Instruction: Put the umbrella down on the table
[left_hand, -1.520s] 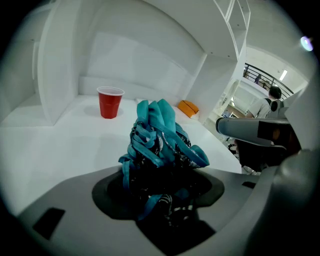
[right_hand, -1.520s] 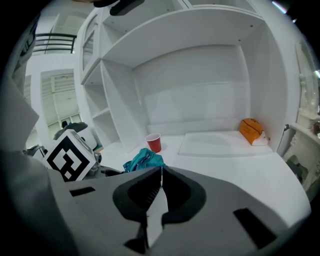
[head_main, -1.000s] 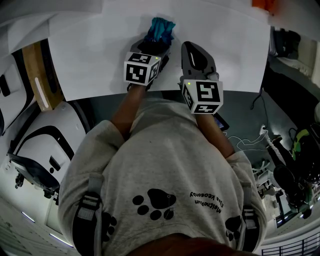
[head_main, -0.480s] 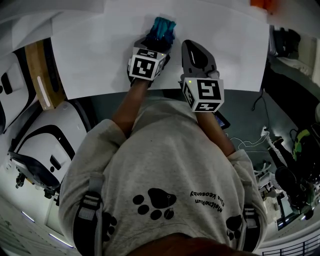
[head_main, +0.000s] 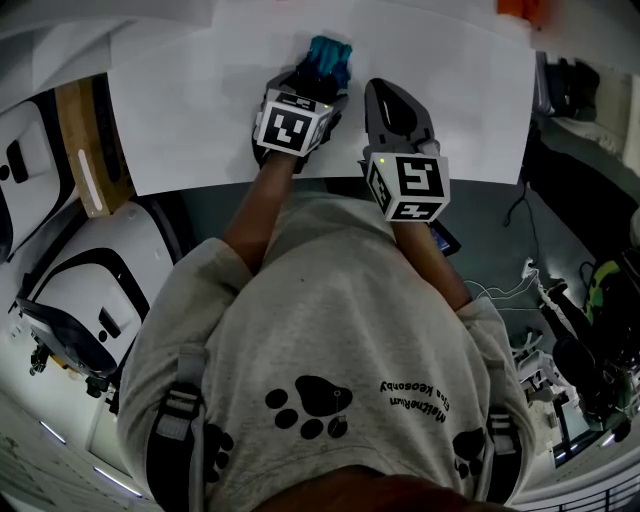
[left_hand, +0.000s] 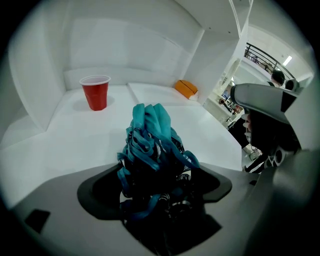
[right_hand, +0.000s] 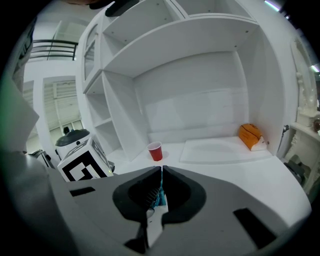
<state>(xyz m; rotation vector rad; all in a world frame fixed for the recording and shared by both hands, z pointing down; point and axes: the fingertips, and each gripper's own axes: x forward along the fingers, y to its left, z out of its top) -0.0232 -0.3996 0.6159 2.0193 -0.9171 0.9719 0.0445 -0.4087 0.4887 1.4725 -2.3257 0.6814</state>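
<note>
a red cup (left_hand: 96, 92) stands upright at the back left of the white table (left_hand: 65, 145), well apart from everything else. nearer, the left gripper (left_hand: 156, 175) points down at the table with its jaws opening, now spread wide. the folded teal umbrella (left_hand: 152, 145) sits in the gap between them, and the pads do not seem to press on it. its bunched end rests on the table top. just beside it, the right gripper (right_hand: 161, 172) hovers with its jaws brought together, leaving only a thin slit and gripping nothing. an orange object (right_hand: 250, 136) lies far right on the table, by the wall.
</note>
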